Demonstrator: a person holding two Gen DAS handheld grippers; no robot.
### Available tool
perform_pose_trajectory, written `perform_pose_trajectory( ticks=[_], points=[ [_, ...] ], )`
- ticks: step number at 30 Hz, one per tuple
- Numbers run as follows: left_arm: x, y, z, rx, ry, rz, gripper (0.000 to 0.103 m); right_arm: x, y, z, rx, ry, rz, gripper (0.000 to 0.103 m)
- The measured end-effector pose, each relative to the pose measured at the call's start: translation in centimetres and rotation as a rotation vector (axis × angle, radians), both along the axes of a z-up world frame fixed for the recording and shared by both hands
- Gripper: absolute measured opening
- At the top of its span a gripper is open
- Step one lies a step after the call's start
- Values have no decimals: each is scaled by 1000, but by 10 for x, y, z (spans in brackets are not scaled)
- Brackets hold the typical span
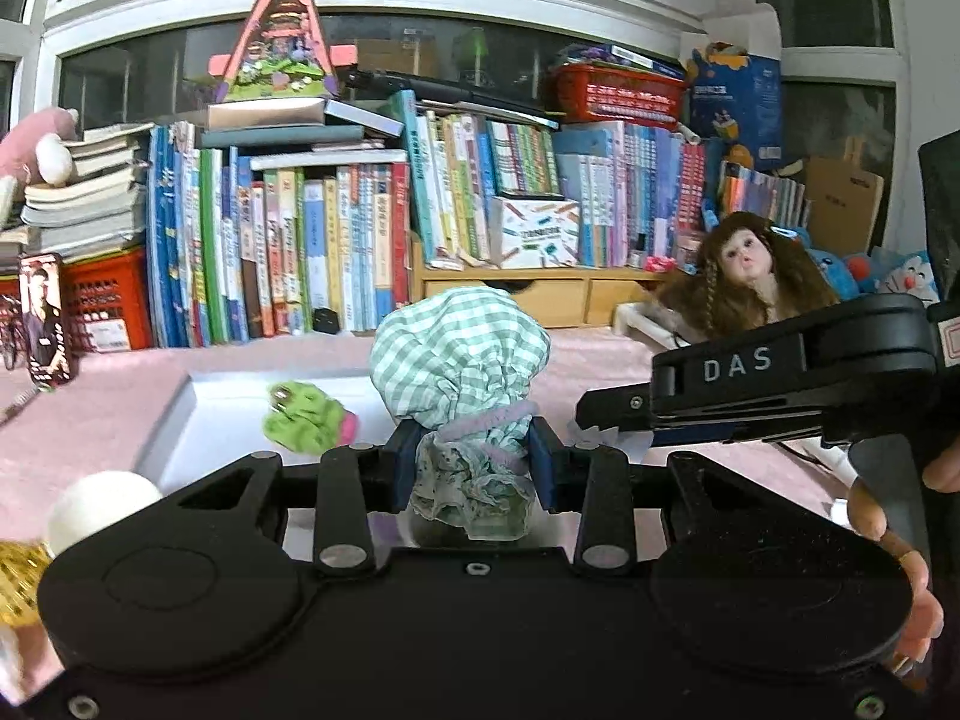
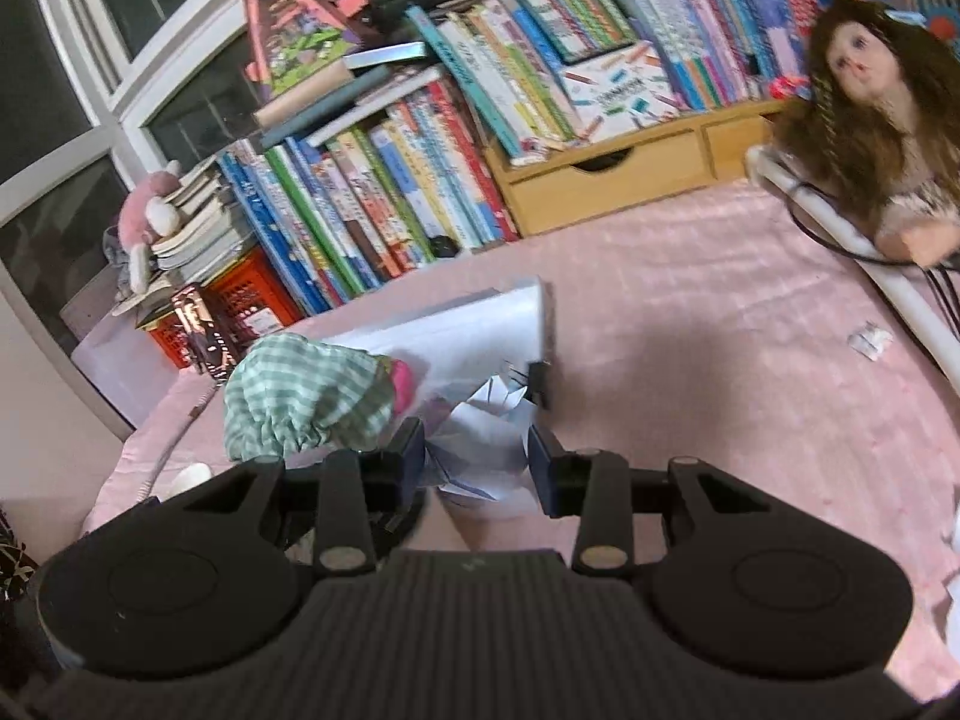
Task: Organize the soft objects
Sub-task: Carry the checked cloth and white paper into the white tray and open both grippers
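White capital letters are reading "DAS" on the black body of the right gripper (image 1: 606, 414), which is reaching in from the right side of the left wrist view. Behind it, the book spines (image 1: 360, 252) are showing rows of print, but it is coming through too small and blurred to read. The dark blue box (image 1: 735, 102) up on the shelf is showing pale lettering, also unreadable. In the right wrist view, nothing is coming through clearly enough to read.

Doll (image 2: 864, 138) blurred, cut off rt.
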State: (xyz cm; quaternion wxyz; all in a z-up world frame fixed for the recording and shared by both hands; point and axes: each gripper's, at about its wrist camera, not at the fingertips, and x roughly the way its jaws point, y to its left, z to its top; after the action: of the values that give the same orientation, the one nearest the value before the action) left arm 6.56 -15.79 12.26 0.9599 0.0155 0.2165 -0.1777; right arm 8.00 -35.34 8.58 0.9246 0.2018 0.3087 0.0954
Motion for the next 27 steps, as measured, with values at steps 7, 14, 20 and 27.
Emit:
perform_pose_trajectory(
  ticks=[7,14,20,27],
  points=[
    [18,25,10,20,19,17,35,16,18,11,-7,-13,26,43],
    [46,45,15,7,131,-43,35,29,29,14,-14,-6,36,43],
    [80,61,29,27,178,-26,35,46,33,16,-31,-4,30,42],
    [136,65,36,41,260,-1,35,74,40,15,-16,37,51,42]
  ],
)
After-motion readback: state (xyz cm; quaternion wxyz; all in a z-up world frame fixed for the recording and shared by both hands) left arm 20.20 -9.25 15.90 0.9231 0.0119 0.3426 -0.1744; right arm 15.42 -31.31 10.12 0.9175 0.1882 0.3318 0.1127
